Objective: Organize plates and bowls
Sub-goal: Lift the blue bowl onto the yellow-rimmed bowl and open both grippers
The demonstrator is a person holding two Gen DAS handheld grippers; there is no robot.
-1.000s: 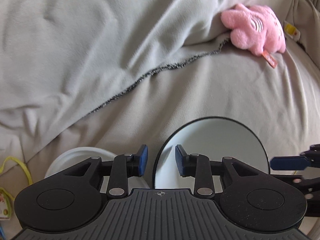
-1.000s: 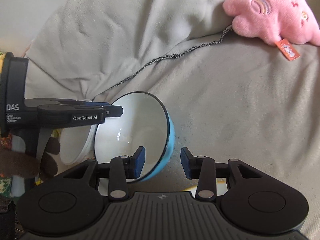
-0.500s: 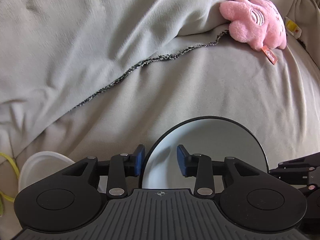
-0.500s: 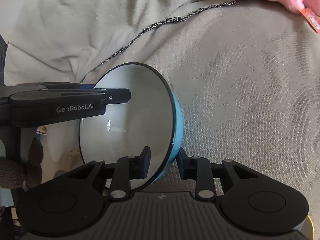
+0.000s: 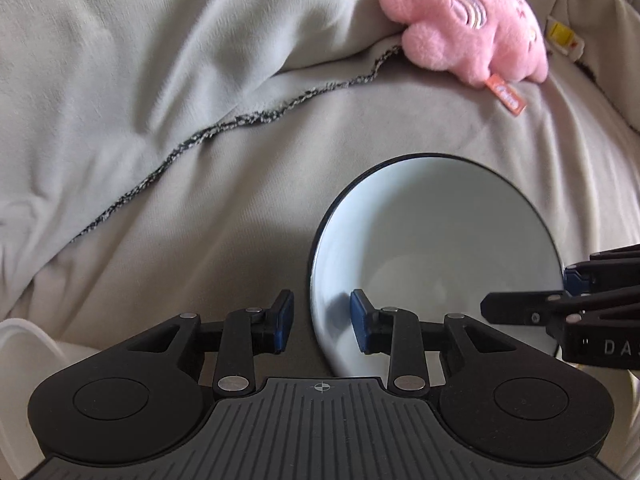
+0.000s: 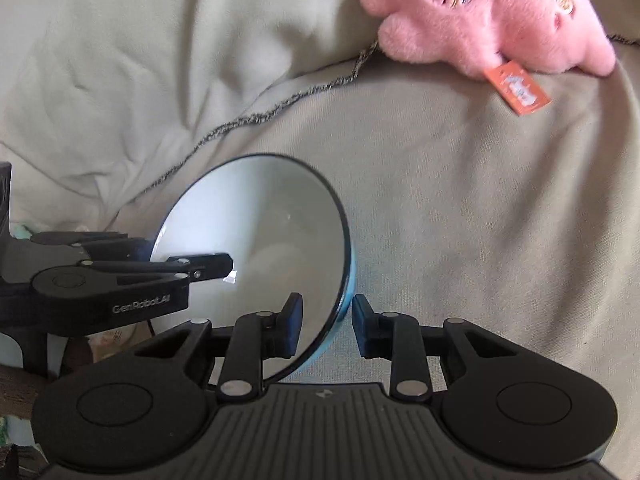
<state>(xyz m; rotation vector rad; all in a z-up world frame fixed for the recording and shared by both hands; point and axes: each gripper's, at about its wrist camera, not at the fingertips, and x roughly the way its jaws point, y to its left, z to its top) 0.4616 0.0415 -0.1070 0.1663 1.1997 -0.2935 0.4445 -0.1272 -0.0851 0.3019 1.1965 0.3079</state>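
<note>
A bowl, white inside with a dark rim and blue outside [image 5: 436, 248], is held tilted above a grey blanket. My left gripper [image 5: 321, 326] is open with the bowl's left rim between its fingers, not pressed. My right gripper [image 6: 326, 326] straddles the bowl's [image 6: 260, 240] right rim; its pads look close to the wall but a small gap shows. The right gripper shows in the left wrist view [image 5: 580, 312], and the left gripper shows in the right wrist view [image 6: 120, 280]. A white plate edge [image 5: 24, 344] shows at the lower left.
A pink plush toy [image 5: 472, 36] with an orange tag lies on the blanket at the upper right; it also shows in the right wrist view [image 6: 492, 16]. A rumpled grey blanket [image 5: 160, 80] with a dark stitched edge covers the soft surface.
Both grippers and the bowl moved toward the plush toy. The white plate slid to the left edge of the left wrist view. The right gripper's fingers opened slightly around the rim.
</note>
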